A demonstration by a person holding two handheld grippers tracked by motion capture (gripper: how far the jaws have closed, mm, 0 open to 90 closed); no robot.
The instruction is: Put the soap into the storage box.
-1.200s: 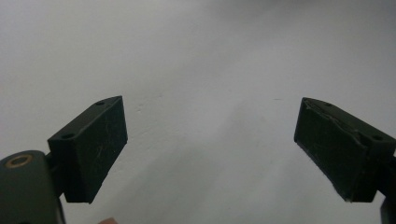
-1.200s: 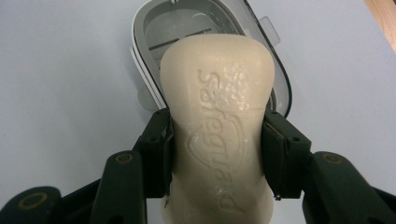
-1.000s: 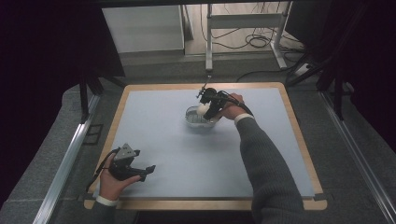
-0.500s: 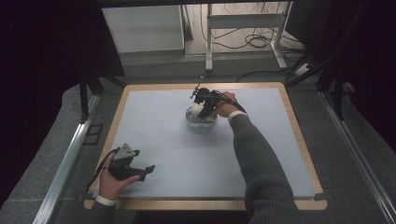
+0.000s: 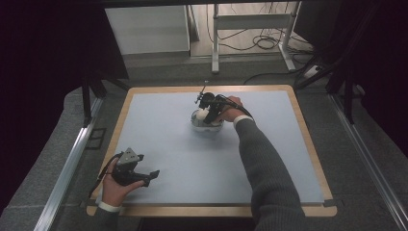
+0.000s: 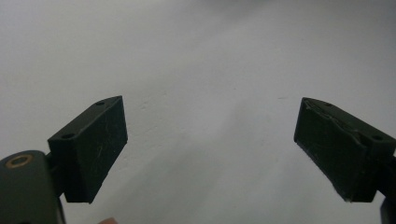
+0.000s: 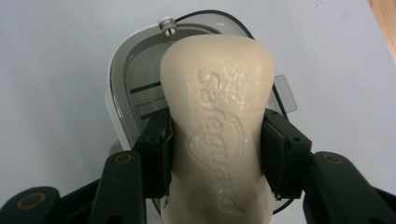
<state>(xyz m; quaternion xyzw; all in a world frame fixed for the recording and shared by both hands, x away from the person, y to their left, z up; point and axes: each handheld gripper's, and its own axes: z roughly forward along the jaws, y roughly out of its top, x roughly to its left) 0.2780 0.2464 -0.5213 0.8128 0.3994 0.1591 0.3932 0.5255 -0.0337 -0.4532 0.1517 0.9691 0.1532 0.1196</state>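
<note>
1. A cream-coloured bar of soap (image 7: 217, 126), smooth and waxy with rounded ends and a narrowed waist, is pinched at that waist between the black pads of the right hand-held gripper (image 7: 217, 156).
2. The word "Safeguard" is pressed into the soap's top face above a shield-shaped outline; the surface around the first letters is slightly pitted.
3. The soap is held just above a soap dish (image 7: 135, 93), an oval tray of white plastic with a grey slotted insert and a clear hinged lid lying open behind it.
4. In the high view the soap dish (image 5: 199, 122) is seen on the desk (image 5: 159, 144) toward the middle of its far edge, with the right hand-held gripper (image 5: 208, 114) directly over it.
5. The desk is covered by a matte pale blue mat framed by a light wooden border.
6. The left hand-held gripper (image 5: 149, 175) is rested near the desk's near left corner; its jaws are spread wide over bare mat, with nothing between them.
</note>
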